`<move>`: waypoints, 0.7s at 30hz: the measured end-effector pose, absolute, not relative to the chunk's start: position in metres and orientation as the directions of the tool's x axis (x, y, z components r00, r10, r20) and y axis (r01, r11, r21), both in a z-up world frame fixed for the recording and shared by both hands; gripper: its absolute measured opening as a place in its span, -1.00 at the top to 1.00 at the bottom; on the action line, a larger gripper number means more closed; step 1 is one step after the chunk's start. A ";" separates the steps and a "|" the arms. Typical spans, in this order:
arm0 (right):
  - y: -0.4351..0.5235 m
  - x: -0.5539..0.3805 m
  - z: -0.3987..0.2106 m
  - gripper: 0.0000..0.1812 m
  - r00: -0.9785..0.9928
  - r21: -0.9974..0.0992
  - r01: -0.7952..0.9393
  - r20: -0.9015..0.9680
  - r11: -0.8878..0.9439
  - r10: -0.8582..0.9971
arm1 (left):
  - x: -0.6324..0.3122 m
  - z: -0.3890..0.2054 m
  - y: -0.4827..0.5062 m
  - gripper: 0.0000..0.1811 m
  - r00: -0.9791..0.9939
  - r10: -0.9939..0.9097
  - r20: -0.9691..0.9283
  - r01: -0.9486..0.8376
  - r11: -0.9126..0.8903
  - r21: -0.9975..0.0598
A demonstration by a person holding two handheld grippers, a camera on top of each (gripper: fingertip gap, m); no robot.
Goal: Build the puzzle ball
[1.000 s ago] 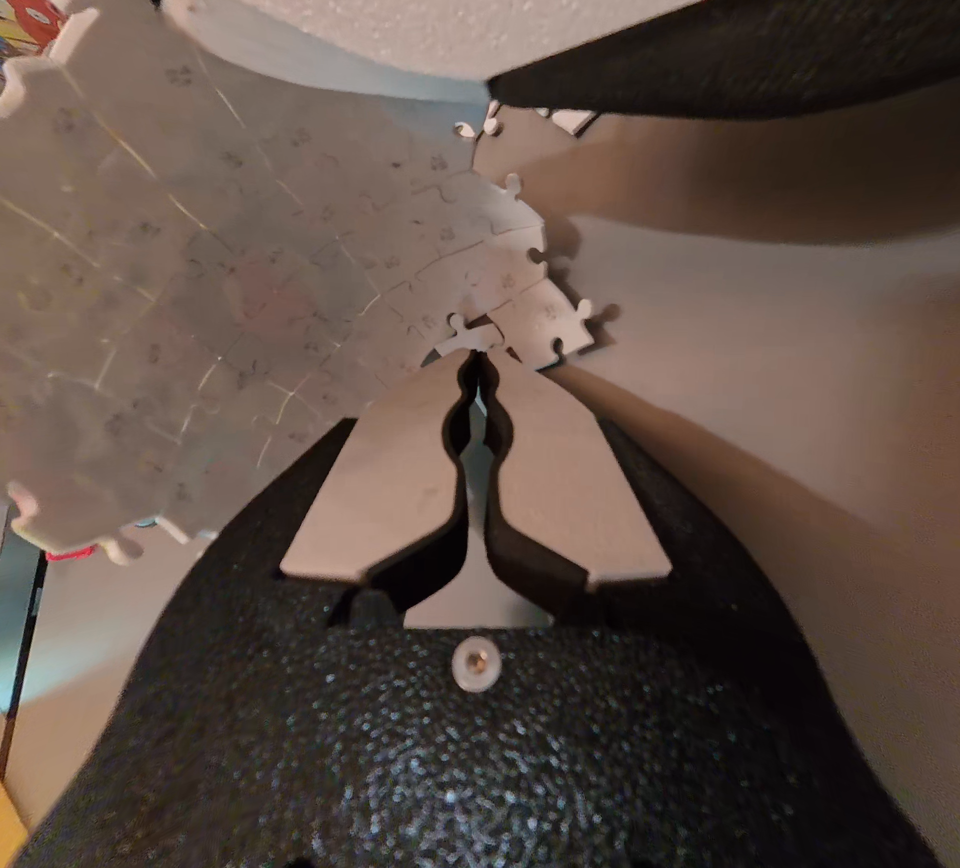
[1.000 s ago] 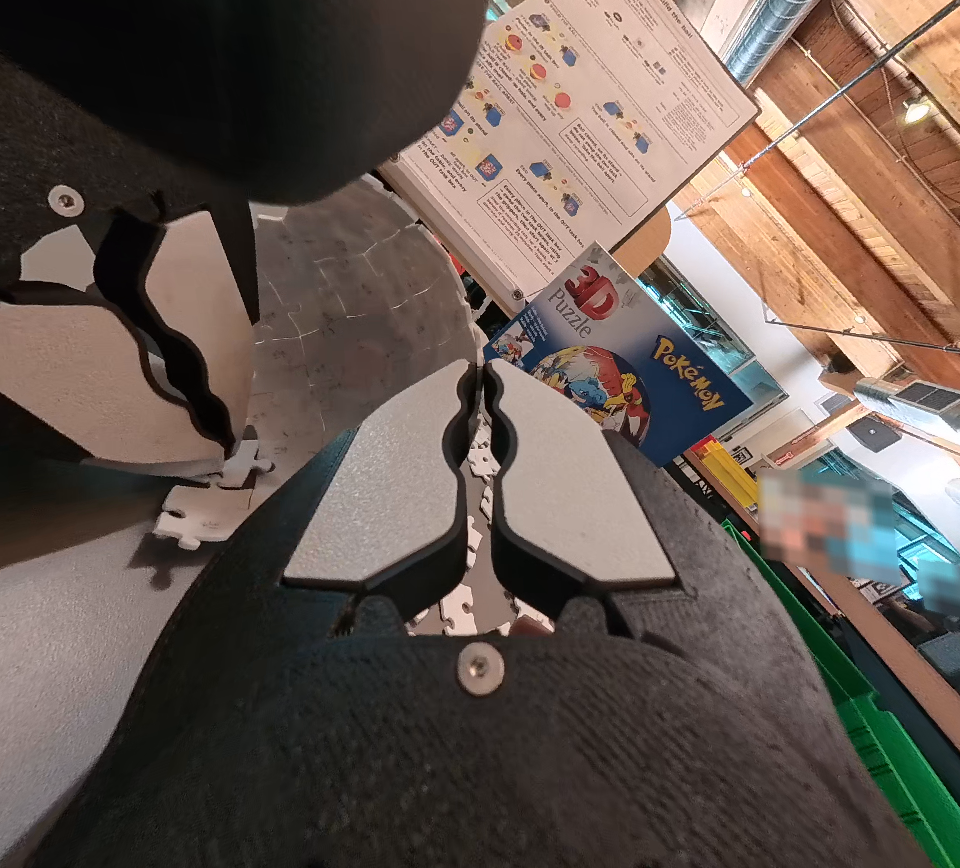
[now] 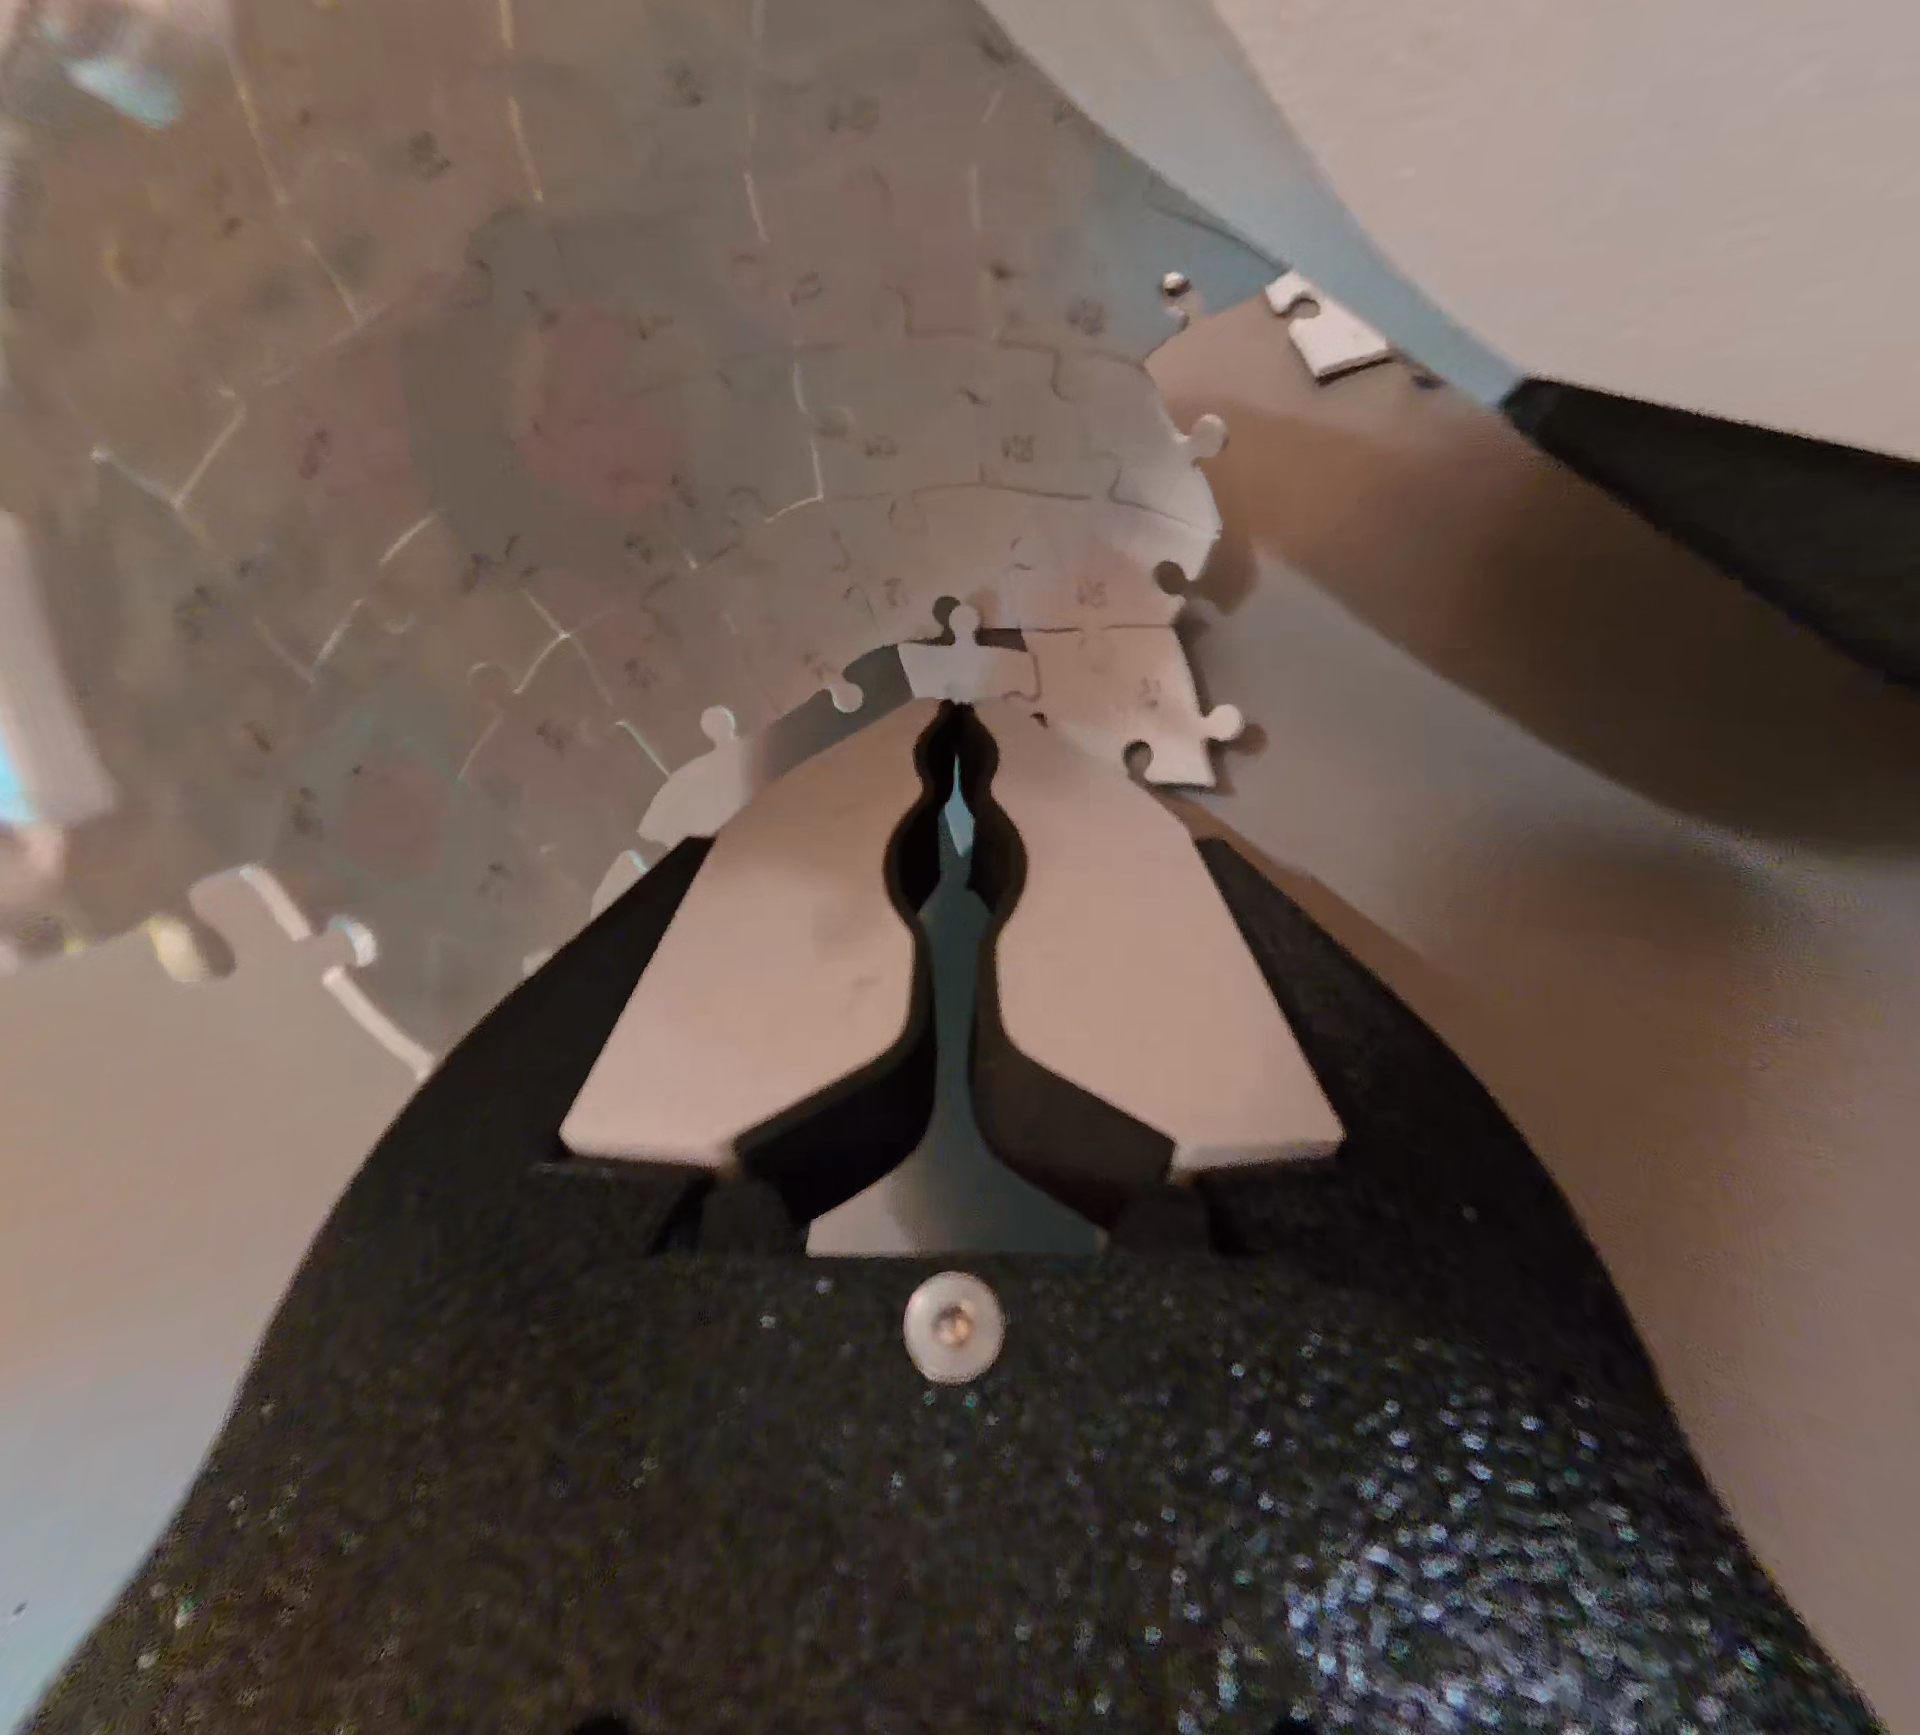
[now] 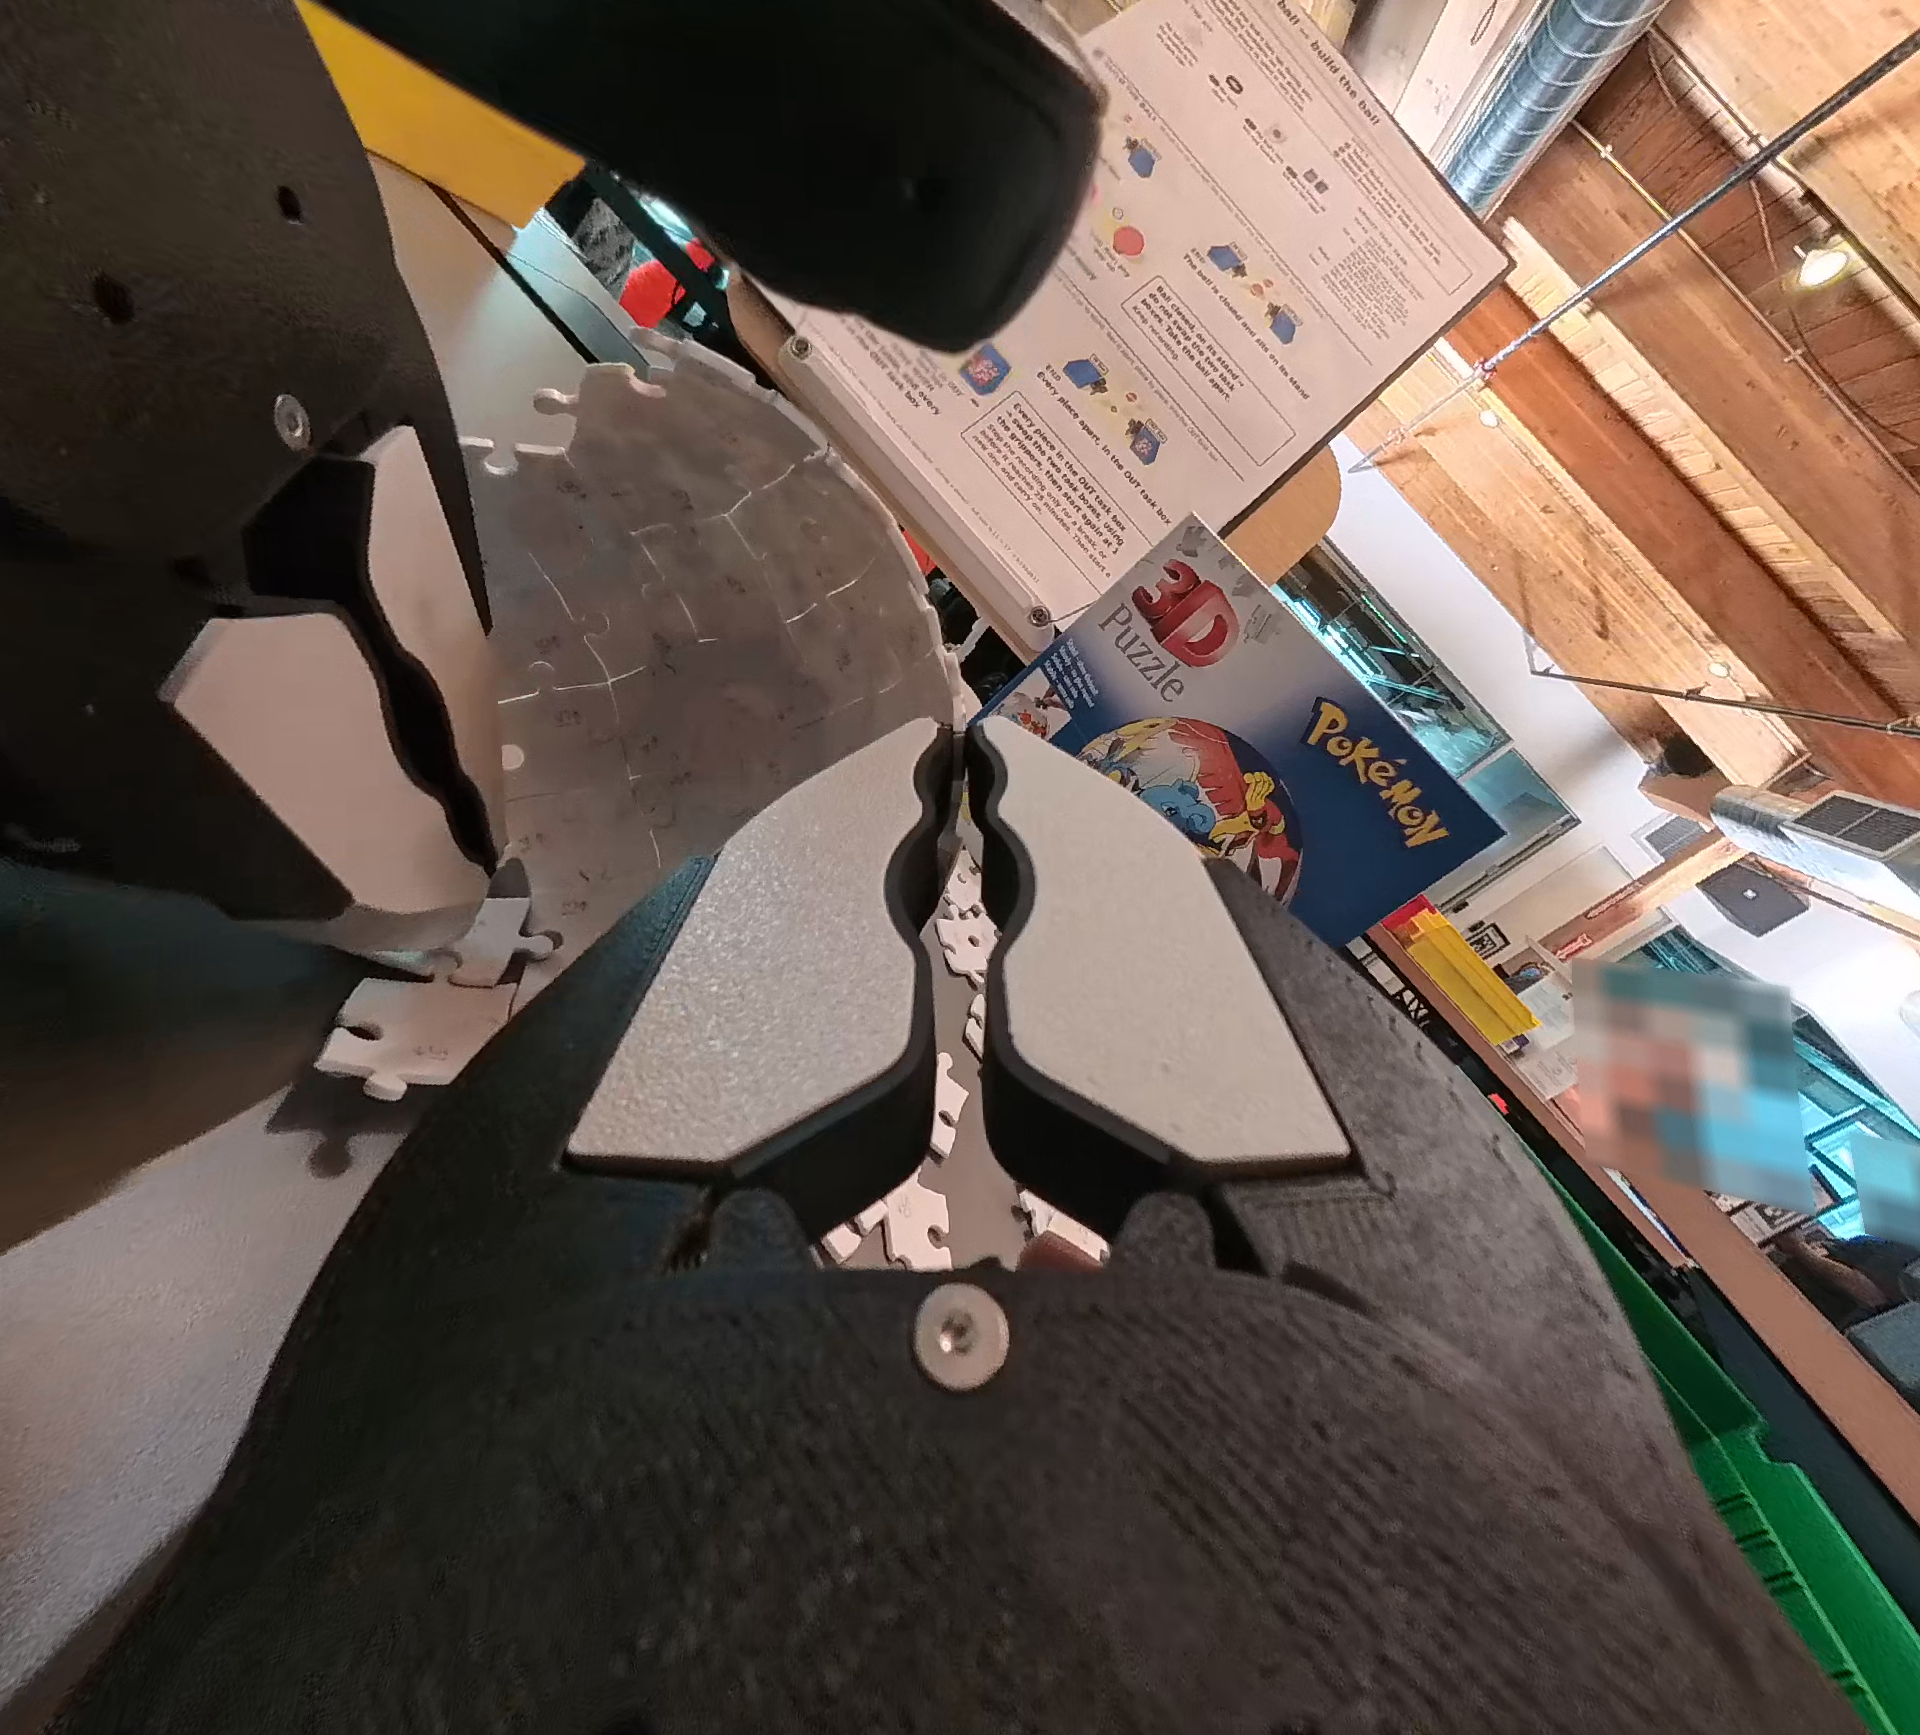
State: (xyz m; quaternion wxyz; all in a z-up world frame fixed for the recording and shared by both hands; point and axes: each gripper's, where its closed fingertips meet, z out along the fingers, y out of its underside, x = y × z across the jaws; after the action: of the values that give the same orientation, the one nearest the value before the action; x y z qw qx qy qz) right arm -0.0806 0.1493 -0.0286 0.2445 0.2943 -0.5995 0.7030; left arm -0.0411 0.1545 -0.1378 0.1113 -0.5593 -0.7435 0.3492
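Both grippers pinch the rim of a half-built puzzle shell, its grey inner side showing.

The curved puzzle shell (image 3: 582, 397) opens toward the left gripper (image 3: 954, 717); no long axis can be told on it. That gripper's fingers are pressed together on a single puzzle piece (image 3: 971, 667) at the shell's near edge, its knob pointing away into the shell. The right gripper (image 4: 958, 735) is clamped on the shell's rim beyond its tips. Behind it stands a blue puzzle box (image 4: 1299, 781), contents hidden; under its fingers lie loose pieces (image 4: 961, 942).
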 end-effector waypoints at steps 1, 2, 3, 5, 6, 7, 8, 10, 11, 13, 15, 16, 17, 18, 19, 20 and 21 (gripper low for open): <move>0.149 -0.081 -0.029 0.97 -0.708 -0.700 -0.696 0.706 -0.162 -0.009 | -0.041 -0.137 0.154 1.00 -0.358 0.906 -0.227 0.750 0.134 -0.647; 0.149 -0.081 -0.029 0.97 -0.707 -0.699 -0.697 0.707 -0.160 -0.009 | -0.041 -0.135 0.154 1.00 -0.354 0.906 -0.231 0.745 0.124 -0.655; 0.149 -0.081 -0.029 0.97 -0.707 -0.699 -0.697 0.707 -0.159 -0.009 | -0.042 -0.132 0.153 1.00 -0.345 0.906 -0.244 0.740 0.103 -0.664; 0.149 -0.081 -0.029 0.97 -0.709 -0.701 -0.695 0.705 -0.159 -0.009 | -0.043 -0.130 0.152 1.00 -0.306 0.904 -0.299 0.749 0.035 -0.662; 0.149 -0.081 -0.029 0.97 -0.709 -0.701 -0.695 0.705 -0.159 -0.009 | -0.043 -0.129 0.152 1.00 -0.284 0.902 -0.324 0.753 0.000 -0.658; 0.149 -0.081 -0.029 0.97 -0.709 -0.701 -0.695 0.705 -0.159 -0.010 | -0.043 -0.129 0.150 1.00 -0.275 0.897 -0.345 0.756 -0.020 -0.654; 0.149 -0.081 -0.029 0.97 -0.709 -0.701 -0.695 0.705 -0.160 -0.009 | -0.044 -0.130 0.150 1.00 -0.267 0.897 -0.352 0.759 -0.030 -0.651; 0.149 -0.081 -0.029 0.97 -0.710 -0.702 -0.694 0.704 -0.161 -0.010 | -0.045 -0.132 0.150 1.00 -0.258 0.900 -0.350 0.755 -0.038 -0.654; 0.149 -0.081 -0.029 0.97 -0.711 -0.703 -0.694 0.704 -0.160 -0.010 | -0.045 -0.133 0.149 1.00 -0.258 0.899 -0.354 0.758 -0.039 -0.651; 0.149 -0.081 -0.029 0.97 -0.711 -0.703 -0.692 0.703 -0.161 -0.011 | -0.045 -0.136 0.149 1.00 -0.253 0.898 -0.361 0.765 -0.043 -0.642; 0.149 -0.081 -0.029 0.97 -0.710 -0.702 -0.693 0.704 -0.161 -0.011 | -0.044 -0.136 0.148 1.00 -0.264 0.895 -0.359 0.774 -0.026 -0.633; 0.149 -0.081 -0.029 0.97 -0.710 -0.702 -0.694 0.705 -0.159 -0.011 | -0.043 -0.137 0.147 1.00 -0.274 0.894 -0.355 0.777 -0.013 -0.630; 0.149 -0.081 -0.029 0.97 -0.709 -0.702 -0.695 0.705 -0.159 -0.011 | -0.042 -0.137 0.147 1.00 -0.288 0.892 -0.349 0.778 0.005 -0.628; 0.149 -0.081 -0.029 0.97 -0.710 -0.703 -0.693 0.704 -0.160 -0.011 | -0.041 -0.138 0.146 1.00 -0.304 0.889 -0.341 0.778 0.026 -0.627; 0.149 -0.081 -0.029 0.97 -0.710 -0.702 -0.694 0.704 -0.159 -0.011 | -0.041 -0.138 0.146 1.00 -0.316 0.889 -0.331 0.776 0.041 -0.629; 0.149 -0.081 -0.029 0.97 -0.710 -0.702 -0.694 0.704 -0.158 -0.011 | -0.041 -0.138 0.146 1.00 -0.323 0.890 -0.321 0.771 0.051 -0.634; 0.149 -0.081 -0.030 0.97 -0.710 -0.703 -0.694 0.704 -0.157 -0.011 | -0.040 -0.136 0.145 1.00 -0.336 0.887 -0.317 0.764 0.060 -0.642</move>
State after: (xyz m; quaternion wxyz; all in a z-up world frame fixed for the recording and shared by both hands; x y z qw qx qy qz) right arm -0.0815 0.1493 -0.0295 0.2433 0.2928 -0.6020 0.7019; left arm -0.0397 0.1453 -0.1365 0.0806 -0.5706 -0.7234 0.3802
